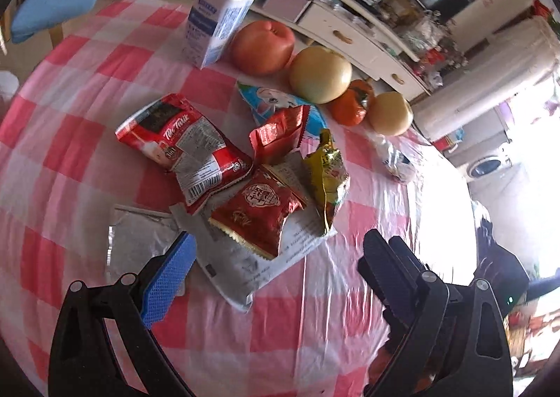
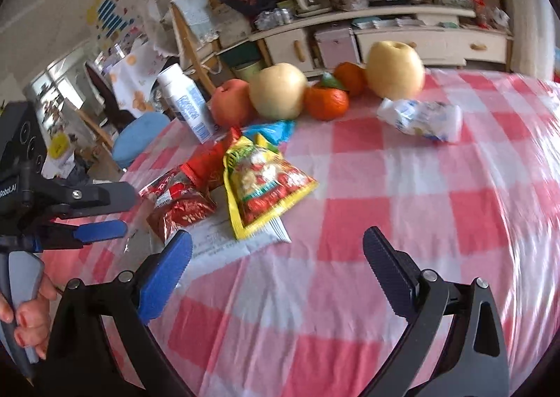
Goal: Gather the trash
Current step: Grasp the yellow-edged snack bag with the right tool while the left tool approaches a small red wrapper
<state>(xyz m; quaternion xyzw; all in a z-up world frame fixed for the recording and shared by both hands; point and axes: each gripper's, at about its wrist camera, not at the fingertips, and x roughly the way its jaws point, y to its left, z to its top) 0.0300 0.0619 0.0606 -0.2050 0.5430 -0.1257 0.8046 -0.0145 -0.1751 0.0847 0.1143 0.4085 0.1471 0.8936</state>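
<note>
A heap of empty wrappers lies on the pink checked tablecloth (image 1: 70, 159): a red-and-white packet (image 1: 185, 148), a red snack bag (image 1: 259, 211), a yellow bag (image 1: 327, 176) (image 2: 262, 180), a small red wrapper (image 1: 278, 129), a blue wrapper (image 1: 276, 101), a silver foil (image 1: 136, 239) and a grey-white pouch (image 1: 238, 264). A crumpled white wrapper (image 2: 421, 119) lies apart to the right. My left gripper (image 1: 276, 257) is open, low over the near edge of the heap, and also shows in the right wrist view (image 2: 108, 213). My right gripper (image 2: 276, 257) is open and empty above the cloth.
A white bottle (image 1: 224, 8), a red apple (image 1: 262, 47), two pale pears (image 1: 320, 75) (image 1: 390, 113) and tangerines (image 1: 350, 106) stand behind the heap. A blue stool (image 1: 52, 5) and a cluttered cabinet (image 1: 350, 29) are beyond the table.
</note>
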